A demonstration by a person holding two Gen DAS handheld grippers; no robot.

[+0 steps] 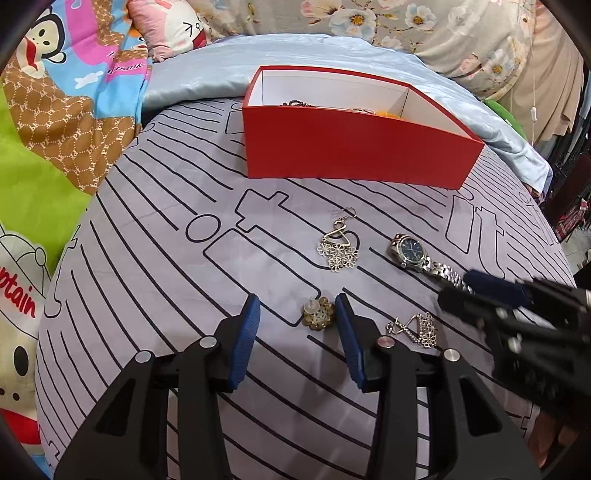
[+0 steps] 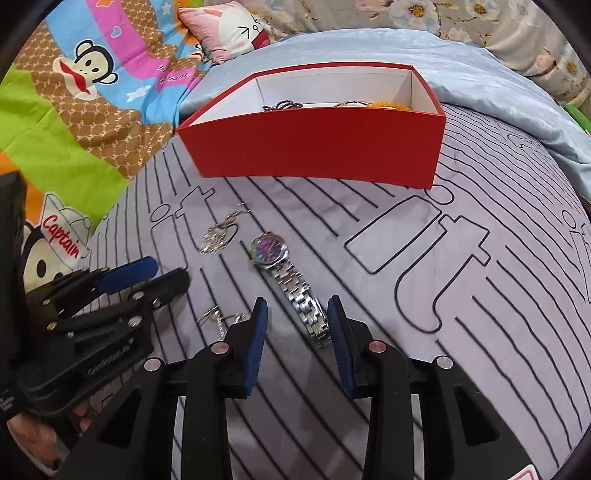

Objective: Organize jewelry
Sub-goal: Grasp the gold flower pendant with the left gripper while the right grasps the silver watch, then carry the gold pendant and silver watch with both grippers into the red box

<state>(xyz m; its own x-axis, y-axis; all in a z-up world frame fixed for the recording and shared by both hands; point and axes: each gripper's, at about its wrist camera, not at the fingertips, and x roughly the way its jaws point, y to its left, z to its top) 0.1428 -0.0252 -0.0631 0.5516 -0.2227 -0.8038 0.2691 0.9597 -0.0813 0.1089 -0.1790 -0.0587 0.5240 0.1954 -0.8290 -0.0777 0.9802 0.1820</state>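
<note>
A red box (image 1: 354,144) with a white inside stands on the bed and holds beads and a chain; it also shows in the right wrist view (image 2: 317,147). My left gripper (image 1: 297,308) is open, its fingertips on either side of a small round gold brooch (image 1: 317,315). A filigree earring (image 1: 338,245) lies beyond it, and a second earring (image 1: 415,328) lies to its right. My right gripper (image 2: 297,314) is open around the band of a silver watch (image 2: 284,273), which also shows in the left wrist view (image 1: 415,253).
The jewelry lies on a grey sheet with black lines (image 2: 461,295). A cartoon-print blanket (image 1: 55,122) is at the left, and a pale blue cloth (image 1: 207,74) and floral pillows (image 1: 424,29) are behind the box.
</note>
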